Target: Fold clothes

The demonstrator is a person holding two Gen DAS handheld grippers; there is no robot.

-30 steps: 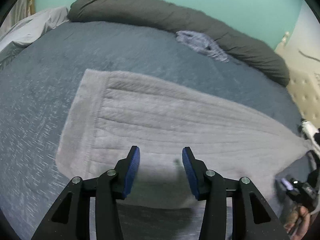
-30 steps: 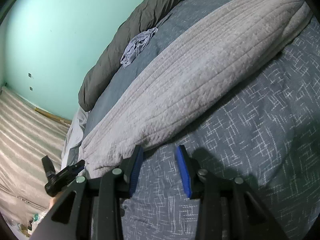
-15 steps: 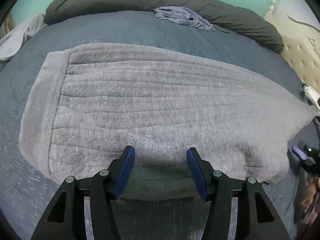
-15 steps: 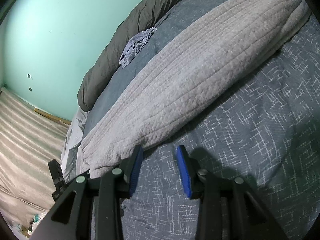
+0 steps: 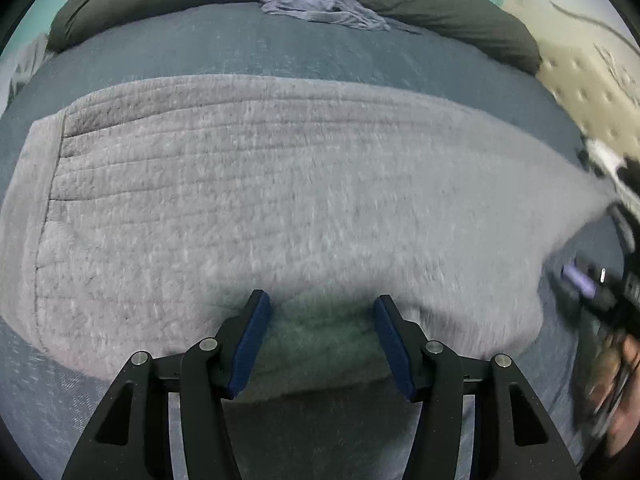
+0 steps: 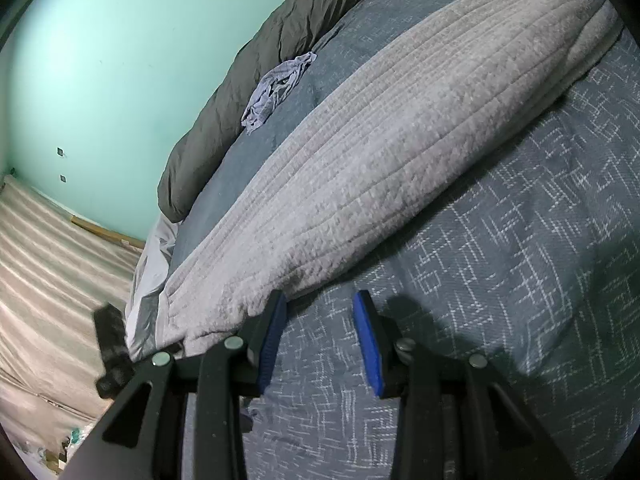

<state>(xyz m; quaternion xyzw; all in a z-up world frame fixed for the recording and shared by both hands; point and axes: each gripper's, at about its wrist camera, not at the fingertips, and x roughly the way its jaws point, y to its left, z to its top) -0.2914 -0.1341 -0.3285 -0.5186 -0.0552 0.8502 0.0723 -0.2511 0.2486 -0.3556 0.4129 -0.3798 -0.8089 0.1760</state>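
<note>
Grey quilted garment lying flat on the bed

The grey garment (image 5: 280, 200) lies spread along the blue bedspread (image 6: 500, 280); it looks thick, soft and limp, best pinched at its near edge. Left tongs (image 5: 318, 340) gape wide over that edge, holding nothing; right tongs (image 6: 318, 336) stand open and empty beside its near edge
</note>
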